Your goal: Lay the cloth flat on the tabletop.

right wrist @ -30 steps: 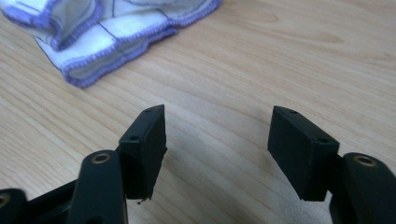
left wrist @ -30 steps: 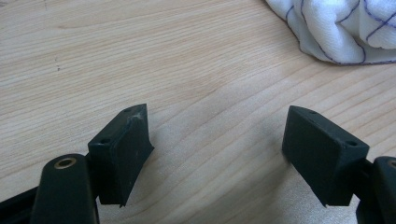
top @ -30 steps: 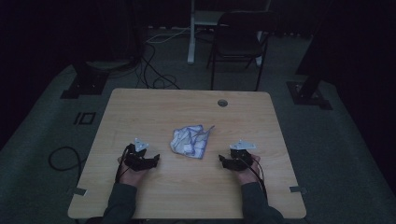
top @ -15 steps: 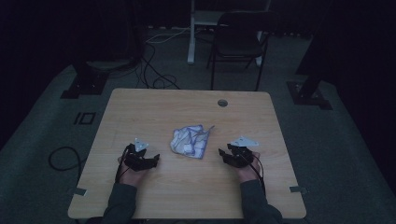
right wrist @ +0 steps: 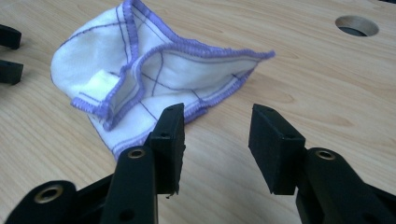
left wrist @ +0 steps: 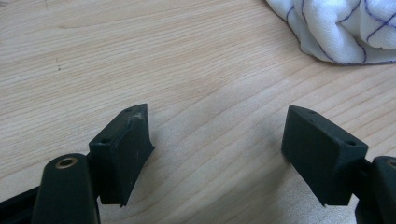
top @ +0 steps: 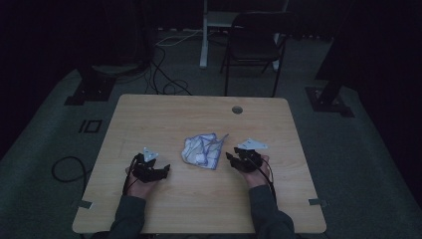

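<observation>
The crumpled white cloth [right wrist: 154, 88] with purple stitching lies just ahead of my right gripper [right wrist: 217, 144], a little toward its left jaw. Those jaws have just been closing, half parted, nothing between them. My left gripper [left wrist: 217, 144] gapes wide over bare table [left wrist: 140, 51]. Closing further now risks pinching air, or snagging only one hem.

Surface: light wooden rectangular table [top: 164, 114], round cable hole [top: 237, 109] near its far edge.
On it: crumpled white cloth with purple stitched grid lines [top: 203, 151], lying mid-table.
</observation>
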Demonstrator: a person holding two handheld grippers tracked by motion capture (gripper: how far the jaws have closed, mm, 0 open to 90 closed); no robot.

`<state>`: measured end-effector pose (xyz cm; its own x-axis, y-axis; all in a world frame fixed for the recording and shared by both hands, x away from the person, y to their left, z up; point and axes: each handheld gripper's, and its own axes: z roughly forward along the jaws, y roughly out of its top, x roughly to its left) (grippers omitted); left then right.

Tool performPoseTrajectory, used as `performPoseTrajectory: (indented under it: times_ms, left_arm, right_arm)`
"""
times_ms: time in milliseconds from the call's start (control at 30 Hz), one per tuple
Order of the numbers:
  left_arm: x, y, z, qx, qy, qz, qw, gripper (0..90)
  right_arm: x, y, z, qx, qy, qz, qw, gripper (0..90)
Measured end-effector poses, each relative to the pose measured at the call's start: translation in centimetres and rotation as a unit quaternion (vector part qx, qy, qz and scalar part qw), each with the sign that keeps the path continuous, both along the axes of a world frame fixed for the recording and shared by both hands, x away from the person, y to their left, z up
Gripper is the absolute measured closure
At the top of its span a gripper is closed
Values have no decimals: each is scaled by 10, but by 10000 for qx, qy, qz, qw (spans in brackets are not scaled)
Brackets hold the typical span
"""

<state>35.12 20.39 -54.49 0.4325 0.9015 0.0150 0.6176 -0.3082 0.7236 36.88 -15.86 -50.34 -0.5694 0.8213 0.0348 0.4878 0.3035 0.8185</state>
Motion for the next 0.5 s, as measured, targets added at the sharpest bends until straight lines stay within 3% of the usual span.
performPoseTrajectory:
  times_ms: [500]
  left_arm:
    - [0,0,0,-7,-1,4,10000,241]
  right_arm:
    - [26,23,8,12,-20,68,10000,659]
